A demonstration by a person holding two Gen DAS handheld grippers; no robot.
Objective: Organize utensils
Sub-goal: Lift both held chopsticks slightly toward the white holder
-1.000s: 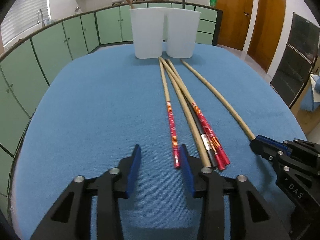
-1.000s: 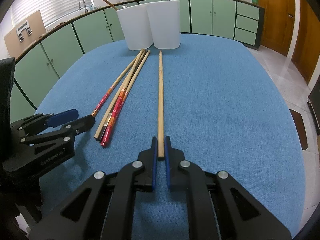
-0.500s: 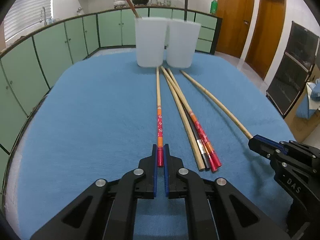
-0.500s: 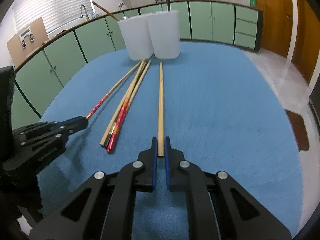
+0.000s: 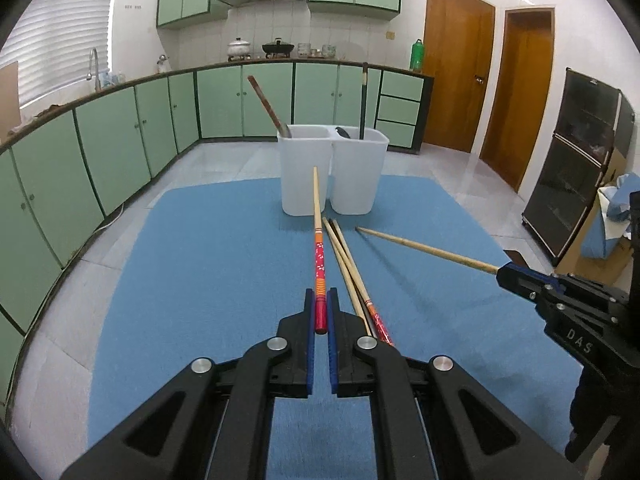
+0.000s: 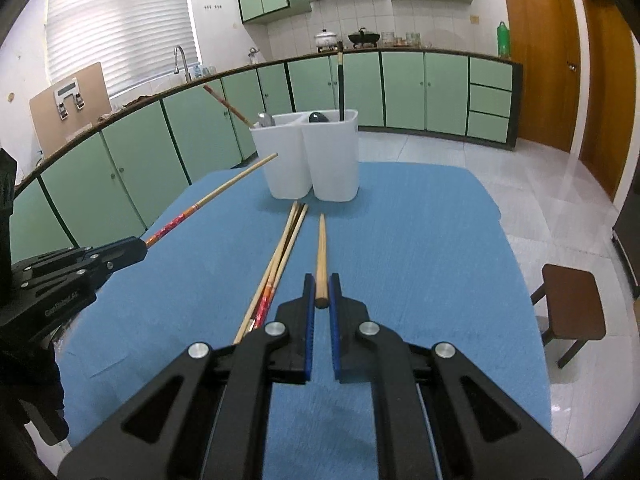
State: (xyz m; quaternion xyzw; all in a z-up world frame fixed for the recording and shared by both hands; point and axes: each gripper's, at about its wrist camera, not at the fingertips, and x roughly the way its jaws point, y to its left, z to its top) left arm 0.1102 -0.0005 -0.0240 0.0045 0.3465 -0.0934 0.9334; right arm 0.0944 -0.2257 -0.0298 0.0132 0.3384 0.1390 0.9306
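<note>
On the left, the left hand-held gripper is clenched on the red-patterned chopstick, which a second ago lay flat on the blue bench between spread jaws and is now raised, its pale tip level with the left white bin. In the middle, the loose chopsticks remain on the bench, near the bins. To the right, the right hand-held gripper keeps its grasp on the plain bamboo chopstick, also lifted now and aimed at the right white bin. Both sticks look ready for dropping in. The bins stand at the bench's far edge, so a hard nudge could tip them; open bench lies on either side for moving.
</note>
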